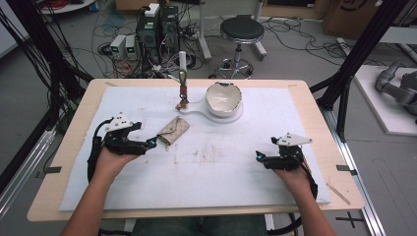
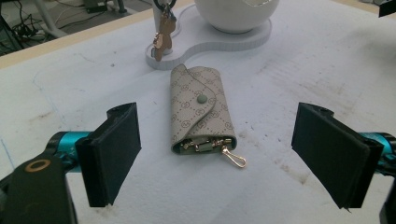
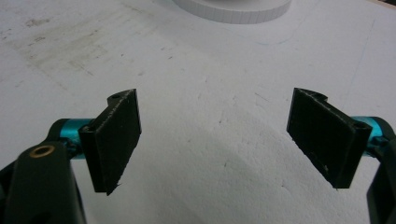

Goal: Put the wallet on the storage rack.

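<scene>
A beige patterned key pouch lies flat on the white mat, its flap snapped shut and a gold clasp sticking out of its near end. My left gripper is open, its jaws spread to either side of the pouch's near end without touching it. My right gripper is open over bare mat at the right, nothing between its jaws. A white stand holds a white bowl and a post with a hanging key charm.
The white mat covers most of the wooden table. A stool, computer boxes and cables stand on the floor beyond the far edge. Black frame posts rise at both sides.
</scene>
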The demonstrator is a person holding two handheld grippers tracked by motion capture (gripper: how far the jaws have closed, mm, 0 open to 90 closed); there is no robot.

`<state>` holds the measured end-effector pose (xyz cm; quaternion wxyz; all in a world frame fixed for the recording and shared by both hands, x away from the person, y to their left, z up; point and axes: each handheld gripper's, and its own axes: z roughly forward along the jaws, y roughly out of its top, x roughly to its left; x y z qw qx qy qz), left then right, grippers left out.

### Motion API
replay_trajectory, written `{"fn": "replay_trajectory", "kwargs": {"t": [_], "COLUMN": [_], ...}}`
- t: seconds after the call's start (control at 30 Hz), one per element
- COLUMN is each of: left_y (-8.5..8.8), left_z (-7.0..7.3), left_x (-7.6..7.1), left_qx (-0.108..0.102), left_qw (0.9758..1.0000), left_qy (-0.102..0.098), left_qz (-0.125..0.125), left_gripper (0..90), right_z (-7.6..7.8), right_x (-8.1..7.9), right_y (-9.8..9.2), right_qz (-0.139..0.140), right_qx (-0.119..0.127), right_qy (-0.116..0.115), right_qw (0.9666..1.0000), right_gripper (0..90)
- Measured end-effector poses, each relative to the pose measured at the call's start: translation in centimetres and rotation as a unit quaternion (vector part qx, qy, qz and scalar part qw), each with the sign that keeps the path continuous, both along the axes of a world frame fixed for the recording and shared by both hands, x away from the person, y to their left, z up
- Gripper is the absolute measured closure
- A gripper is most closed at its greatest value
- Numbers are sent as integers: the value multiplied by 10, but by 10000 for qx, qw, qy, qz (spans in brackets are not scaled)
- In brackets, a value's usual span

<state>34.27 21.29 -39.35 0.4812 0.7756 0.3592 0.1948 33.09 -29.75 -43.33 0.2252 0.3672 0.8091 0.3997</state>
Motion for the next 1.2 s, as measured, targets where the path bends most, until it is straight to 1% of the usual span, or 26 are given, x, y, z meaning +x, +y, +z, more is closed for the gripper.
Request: {"fn": "replay_trajectory", "kwargs": {"t": [0.1,0.13,0.17,0.27,0.33,0.37,0.4,0.47,0.5,0.53,0.63,0.73,0.8,0.87,0.9,0.93,0.97,1.0,1.03,1.07,1.13,1.2], "left_y": [-2,-6,-6,-13,-16,-16,-20,-21,-25,-25,-32,-39,-40,-45,-47,-47,-49,-49,-50,-52,-52,-55], "left_z": [-2,-5,-5,-10,-13,-13,-16,-17,-18,-18,-26,-32,-34,-38,-42,-42,-45,-45,-47,-49,-50,-55], "left_x": [4,8,8,16,21,21,25,28,31,31,41,47,49,52,55,55,57,57,58,59,60,61], "left_qx": [25,50,50,58,99,99,162,188,162,162,325,434,443,543,626,626,652,652,671,748,770,875], "left_qw": [10000,10000,10000,9999,9998,9998,9996,9995,9995,9995,9988,9981,9980,9972,9964,9964,9958,9958,9955,9948,9944,9933], "left_qy": [30,57,57,138,187,187,251,248,276,276,366,428,448,485,525,525,610,610,656,673,699,727], "left_qz": [-20,-36,-36,2,0,0,13,12,25,25,26,91,104,174,210,210,184,184,165,170,181,208], "left_gripper": [156,156,156,156,156,156,156,156,156,156,152,151,151,148,144,144,144,144,144,143,143,144], "right_z": [-1,-1,-1,-1,-1,-1,-1,-2,-2,-2,-2,-2,-2,-2,-3,-3,-3,-3,-3,-3,-4,-3], "right_x": [0,-1,-1,-2,-4,-5,-6,-7,-8,-8,-10,-12,-13,-13,-13,-13,-14,-14,-14,-14,-13,-13], "right_y": [0,0,0,0,0,-1,-2,-2,-4,-4,-6,-7,-7,-8,-8,-8,-9,-9,-9,-9,-9,-7], "right_qz": [5,6,13,14,-8,-12,-11,-27,-45,-48,-66,-65,-79,-93,-88,-88,-83,-83,-82,-81,-73,-60], "right_qx": [-15,-19,-34,-44,-36,-56,-53,-42,-53,-57,-61,-69,-71,-73,-73,-73,-65,-59,-62,-65,-62,-76], "right_qy": [8,40,18,15,18,17,6,7,19,0,18,0,20,3,0,0,9,8,19,12,17,39], "right_qw": [10000,10000,10000,10000,10000,10000,10000,10000,10000,10000,10000,10000,9999,9999,9999,9999,9999,9999,9999,9999,10000,9999], "right_gripper": [179,179,179,179,179,179,179,179,179,179,179,179,179,179,179,179,179,179,179,179,179,179]}}
